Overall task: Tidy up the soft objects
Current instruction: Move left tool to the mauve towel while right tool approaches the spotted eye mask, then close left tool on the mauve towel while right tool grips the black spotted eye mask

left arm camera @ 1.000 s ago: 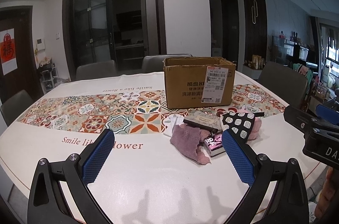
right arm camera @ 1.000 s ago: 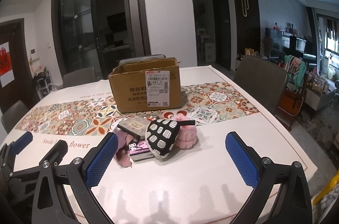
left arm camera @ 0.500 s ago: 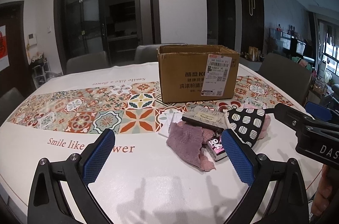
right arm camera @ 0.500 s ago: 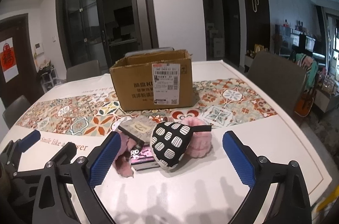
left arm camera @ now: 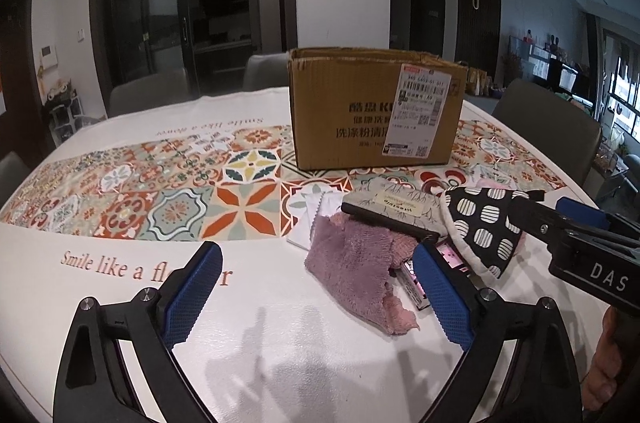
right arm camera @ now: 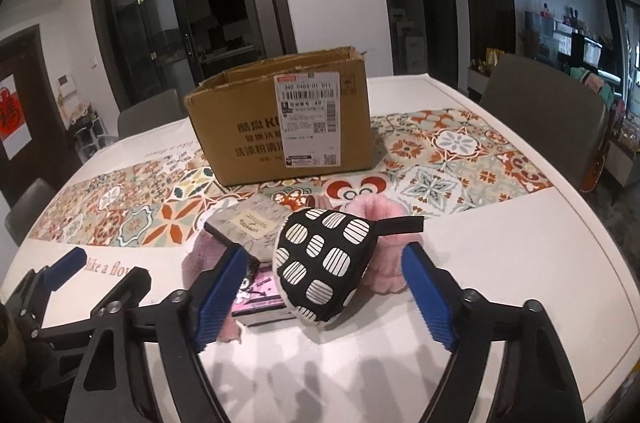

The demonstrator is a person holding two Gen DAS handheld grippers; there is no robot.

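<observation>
A pile lies on the table before an open cardboard box (left arm camera: 376,111) (right arm camera: 280,127). It holds a mauve fuzzy cloth (left arm camera: 352,267) (right arm camera: 200,255), a black-and-white spotted oven mitt (left arm camera: 480,227) (right arm camera: 324,263), a pink fluffy item (right arm camera: 384,243), a grey notebook (left arm camera: 392,211) (right arm camera: 248,223) and a pink-covered booklet (right arm camera: 260,299). My left gripper (left arm camera: 316,295) is open, just short of the mauve cloth. My right gripper (right arm camera: 324,295) is open, its jaws to either side of the mitt, not touching it.
The round white table (left arm camera: 120,303) has a patterned tile runner (left arm camera: 168,195) across its middle. A white cloth (left arm camera: 316,211) lies by the pile. Grey chairs (right arm camera: 548,115) stand around the table. The right gripper's body shows in the left wrist view (left arm camera: 580,247).
Both grippers have moved forward toward the pile and stayed open. The right gripper's jaws now flank the spotted mitt. The pile has not moved.
</observation>
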